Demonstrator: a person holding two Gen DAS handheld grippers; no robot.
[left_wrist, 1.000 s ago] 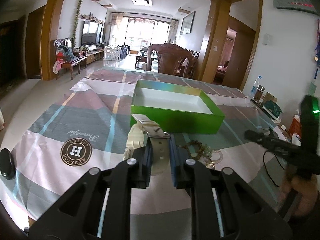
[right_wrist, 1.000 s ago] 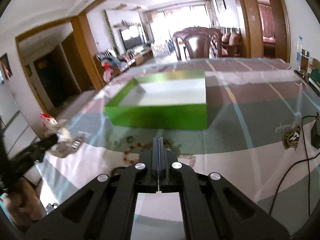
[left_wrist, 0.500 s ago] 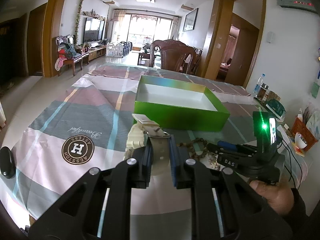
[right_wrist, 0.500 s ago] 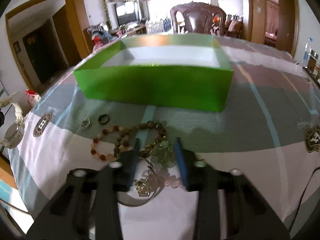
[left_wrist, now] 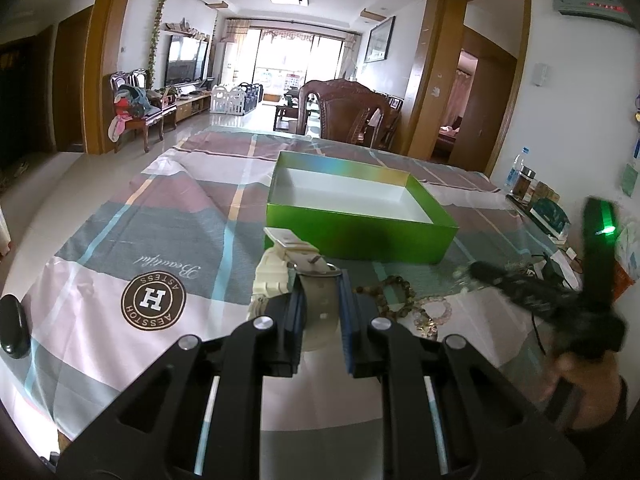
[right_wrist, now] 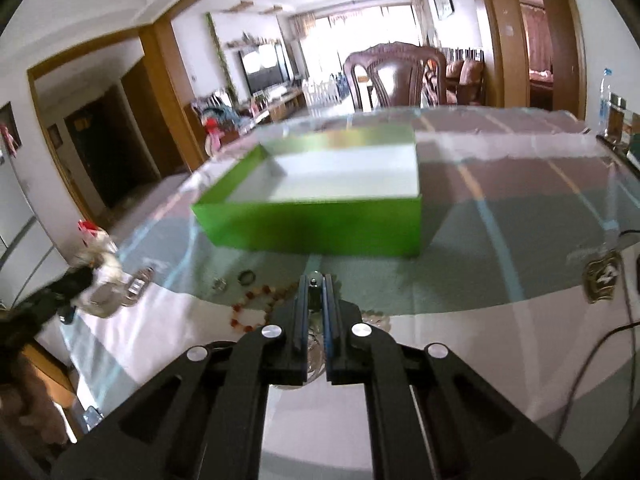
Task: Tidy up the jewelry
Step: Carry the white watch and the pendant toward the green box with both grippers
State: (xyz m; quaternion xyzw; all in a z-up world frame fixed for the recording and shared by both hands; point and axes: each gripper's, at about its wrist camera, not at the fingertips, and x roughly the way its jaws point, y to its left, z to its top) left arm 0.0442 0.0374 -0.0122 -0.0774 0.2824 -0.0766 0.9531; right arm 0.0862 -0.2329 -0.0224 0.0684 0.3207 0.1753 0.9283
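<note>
My left gripper [left_wrist: 320,300] is shut on a white watch [left_wrist: 280,272] with a cream strap and steel clasp, held above the tablecloth in front of an open green box [left_wrist: 360,236] with a white inside. My right gripper [right_wrist: 316,292] is shut on a small pale pendant piece [right_wrist: 315,280], lifted above a pile of bead bracelets [right_wrist: 256,304]. The green box [right_wrist: 320,224] lies just ahead of it. The right gripper [left_wrist: 520,284] shows blurred at the right of the left wrist view, over the bracelets [left_wrist: 400,292].
Two small rings [right_wrist: 246,277] lie left of the bracelets. A black oval object [left_wrist: 14,332] sits at the left table edge. Cables [right_wrist: 592,344] run along the right side. Bottles and boxes [left_wrist: 528,188] stand at the far right. A wooden chair [left_wrist: 348,112] stands behind the table.
My right gripper dipped to the jewelry pile open, then shut on a piece and rose with it. My left gripper kept holding the watch, nearly still.
</note>
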